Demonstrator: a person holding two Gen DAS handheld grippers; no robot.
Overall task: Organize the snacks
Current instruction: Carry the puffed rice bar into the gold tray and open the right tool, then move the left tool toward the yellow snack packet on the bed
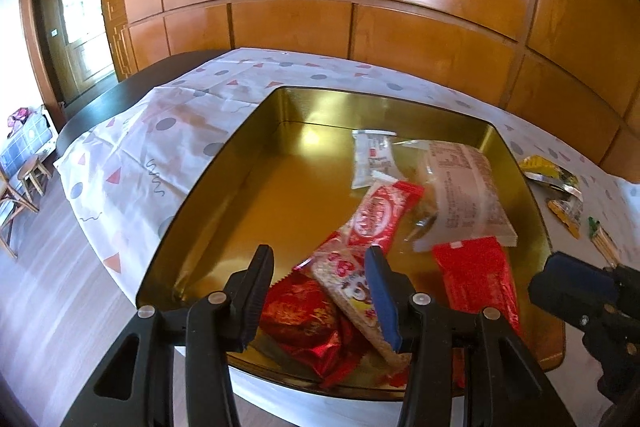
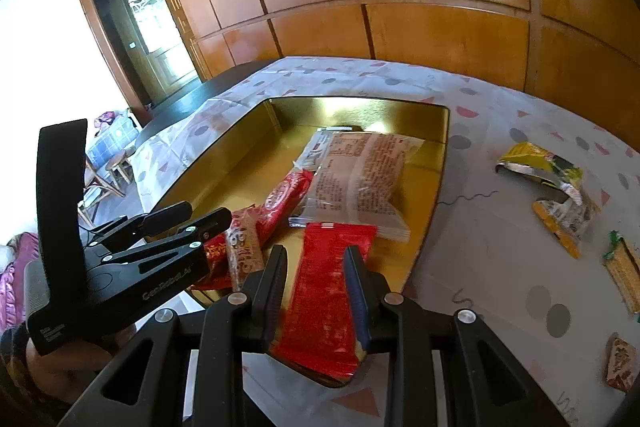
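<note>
On the desk (image 1: 132,155), under a white cloth with grey dots and pink triangles, we see a shallow gold tin tray (image 1: 360,107) holding most of the snacks. Toward its far side lies a small white packet (image 1: 372,159), and just beside it a large clear packet (image 1: 464,187) with printed text. A red chocolate bar (image 1: 380,215) lies slanted in the middle, its near end overlapping a pink-and-white packet (image 1: 344,275), which rests partly on a red foil packet (image 1: 300,315) at the near rim.

The left claw (image 1: 319,253) stands over these last two, its jaws part-way apart with both packets between them. We cannot tell whether the pads press on either one.

The right claw (image 2: 316,251) is nearly closed around a flat red packet (image 2: 324,287), its fingers against the two long edges. The packet's near end sticks out past the tray's near rim.

Outside the tray, on the cloth to the right, lie two crumpled yellow wrappers (image 2: 536,163), a green-topped packet of sticks (image 2: 624,267) and, nearer us, a small brown packet (image 2: 620,359).
</note>
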